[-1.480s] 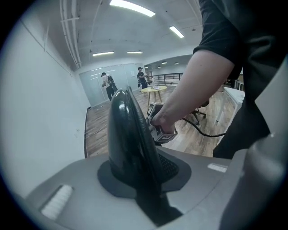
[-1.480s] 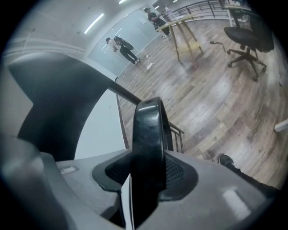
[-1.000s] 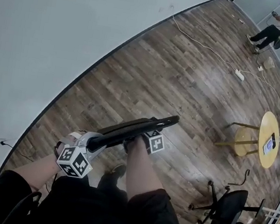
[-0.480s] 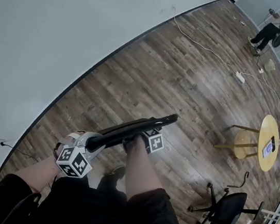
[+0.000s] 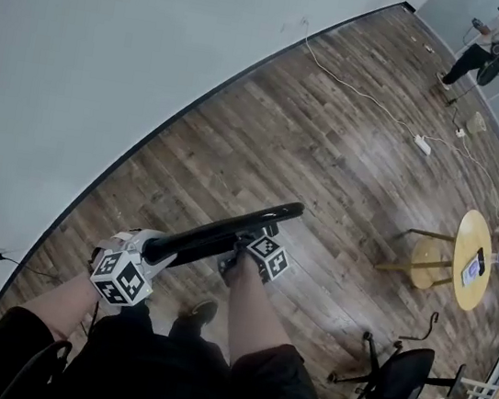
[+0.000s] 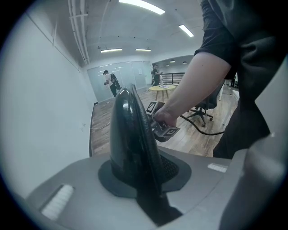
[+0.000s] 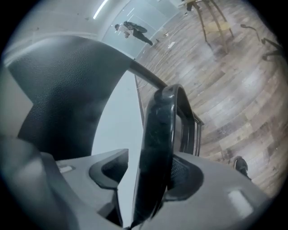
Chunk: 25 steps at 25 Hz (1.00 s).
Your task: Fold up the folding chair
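The black folding chair (image 5: 217,231) is folded flat and held up over the wooden floor, its top edge running from lower left to upper right in the head view. My left gripper (image 5: 151,249) is shut on the chair's left end; in the left gripper view the black edge (image 6: 130,134) stands clamped between the pads. My right gripper (image 5: 243,241) sits further along the same edge. Its jaws are opening: the chair's rim (image 7: 159,134) is still between them, but white wall shows in a gap beside the left pad (image 7: 105,173).
A white wall (image 5: 113,53) runs along the left. On the right stand a round wooden table (image 5: 473,260), a wooden stool (image 5: 426,262) and a black office chair (image 5: 397,393). A cable with a power strip (image 5: 422,145) lies on the floor. A person (image 5: 482,43) stands far off.
The chair and both grippers have shifted a little to the left in the head view. The right gripper's marker cube has turned.
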### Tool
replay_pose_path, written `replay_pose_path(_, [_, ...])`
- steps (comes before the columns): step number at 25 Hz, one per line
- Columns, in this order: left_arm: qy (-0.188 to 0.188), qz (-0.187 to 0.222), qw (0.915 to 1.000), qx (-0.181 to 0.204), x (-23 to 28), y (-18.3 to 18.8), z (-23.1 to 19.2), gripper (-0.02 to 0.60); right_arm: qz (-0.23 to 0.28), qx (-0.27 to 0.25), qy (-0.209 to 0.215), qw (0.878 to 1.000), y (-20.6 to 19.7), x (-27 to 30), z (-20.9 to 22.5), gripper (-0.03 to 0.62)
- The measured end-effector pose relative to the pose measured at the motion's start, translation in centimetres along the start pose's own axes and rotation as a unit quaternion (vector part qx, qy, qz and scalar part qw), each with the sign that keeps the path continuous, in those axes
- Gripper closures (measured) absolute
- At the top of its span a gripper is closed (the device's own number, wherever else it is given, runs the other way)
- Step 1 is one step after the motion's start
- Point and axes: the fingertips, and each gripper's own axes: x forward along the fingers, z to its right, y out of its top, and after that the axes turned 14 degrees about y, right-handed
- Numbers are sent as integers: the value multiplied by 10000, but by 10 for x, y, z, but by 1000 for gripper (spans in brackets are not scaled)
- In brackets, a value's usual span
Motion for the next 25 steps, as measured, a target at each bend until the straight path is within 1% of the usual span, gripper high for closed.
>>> replay_pose_path(4, [7, -42, 9999, -113, 2, -1, -2, 503, -514, -409, 450, 9968, -3, -14, -5, 364])
replay_pose_path(8, [18, -114, 9997, -196, 4, -4, -6, 505, -981, -989, 887, 9863, -3, -41, -10, 361])
replay_pose_path(10, [25, -112, 9998, -191, 4, -4, -9, 505, -1096, -1260, 1042, 9804, 1, -57, -12, 361])
replay_pose_path(14, [45, -118, 9997, -221, 8, -6, -14, 502, -1202, -1882, 1225, 9670, 16, -86, -19, 361])
replay_pose_path(16, [29, -95, 9997, -214, 10, -5, -16, 502, -1252, -2274, 1317, 9567, 25, -98, -28, 360])
replay_pose_path(18, [-5, -33, 9998, -175, 11, -4, -14, 502, -1343, -2727, 1315, 9436, 32, -110, -36, 359])
replay_pose_path(21, [-53, 92, 9999, -133, 10, -3, -12, 497, -1420, -3483, 1073, 9203, 44, -123, -46, 360])
replay_pose_path(25, [-40, 161, 9994, -294, 13, -2, -17, 500, -1542, -4302, 735, 8864, 58, -127, -71, 359])
